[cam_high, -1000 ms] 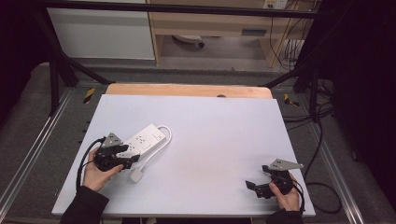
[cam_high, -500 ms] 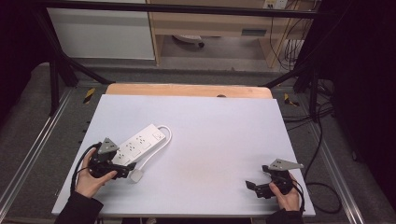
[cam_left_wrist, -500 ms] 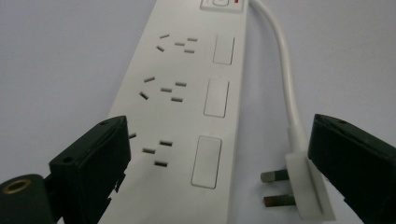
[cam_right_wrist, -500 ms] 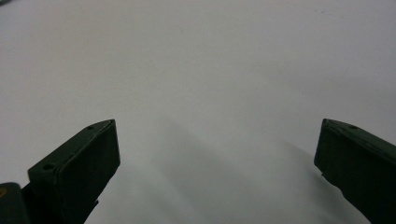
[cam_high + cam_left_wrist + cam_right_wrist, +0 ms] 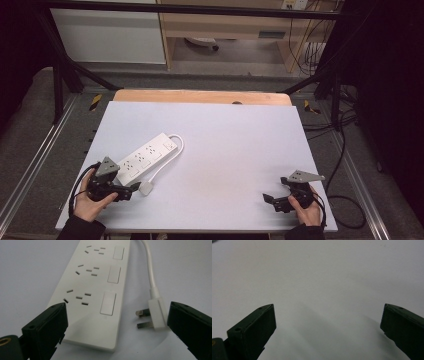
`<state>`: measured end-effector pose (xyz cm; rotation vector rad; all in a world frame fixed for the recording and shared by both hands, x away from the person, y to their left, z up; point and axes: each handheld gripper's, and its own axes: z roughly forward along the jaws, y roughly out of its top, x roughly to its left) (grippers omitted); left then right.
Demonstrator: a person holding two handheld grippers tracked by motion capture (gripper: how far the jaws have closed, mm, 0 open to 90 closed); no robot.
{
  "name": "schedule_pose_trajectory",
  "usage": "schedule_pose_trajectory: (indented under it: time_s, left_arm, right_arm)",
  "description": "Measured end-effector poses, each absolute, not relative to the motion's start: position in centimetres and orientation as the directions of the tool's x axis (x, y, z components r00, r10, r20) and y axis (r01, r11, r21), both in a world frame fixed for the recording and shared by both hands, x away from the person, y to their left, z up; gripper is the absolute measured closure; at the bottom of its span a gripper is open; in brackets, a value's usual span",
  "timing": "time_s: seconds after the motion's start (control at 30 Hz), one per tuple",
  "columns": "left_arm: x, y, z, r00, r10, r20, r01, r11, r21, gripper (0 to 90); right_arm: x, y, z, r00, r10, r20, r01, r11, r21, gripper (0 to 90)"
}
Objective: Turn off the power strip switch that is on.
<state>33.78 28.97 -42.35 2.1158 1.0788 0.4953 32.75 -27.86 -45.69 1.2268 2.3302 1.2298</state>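
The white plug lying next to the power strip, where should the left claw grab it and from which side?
Grip the plug across its flat white body, probably from the cable end, claw faces on the two broad sides. It lies flat on the table beside the power strip, its prongs pointing toward the strip and its cord running away. The left claw is open, already near it.

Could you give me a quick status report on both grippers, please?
Left gripper open, facing power strip and plug. Right gripper open, holding nothing.

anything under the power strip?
The power strip lies flat on the white table; whatever is beneath it is covered. Its cable loops alongside, and the plug rests beside it, prongs exposed.
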Motion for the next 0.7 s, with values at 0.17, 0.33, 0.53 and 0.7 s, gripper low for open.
schedule_pose_trajectory:
  time_s: [0.17, 0.33, 0.53, 0.7]
  left_arm:
    - [32.9, 29.6, -42.9, 0.574, 0.819, 0.01, 0.549, -0.393, 0.737, 3.0]
    - [32.2, 30.2, -43.4, 0.564, 0.826, 0.001, 0.555, -0.38, 0.74, 3.0]
    - [32.0, 30.5, -43.8, 0.557, 0.83, 0.008, 0.556, -0.38, 0.739, 3.2]
    - [32.0, 30.5, -44.1, 0.561, 0.827, 0.012, 0.557, -0.388, 0.734, 3.2]
  right_arm:
    - [32.7, -27.9, -45.7, -0.622, 0.765, 0.166, 0.569, 0.296, 0.768, 0.7]
    - [32.7, -27.8, -45.7, -0.619, 0.767, 0.17, 0.574, 0.293, 0.765, 0.7]
    - [32.7, -27.8, -45.7, -0.621, 0.766, 0.167, 0.571, 0.297, 0.766, 0.7]
    - [32.8, -27.8, -45.7, -0.622, 0.765, 0.166, 0.571, 0.299, 0.764, 0.7]
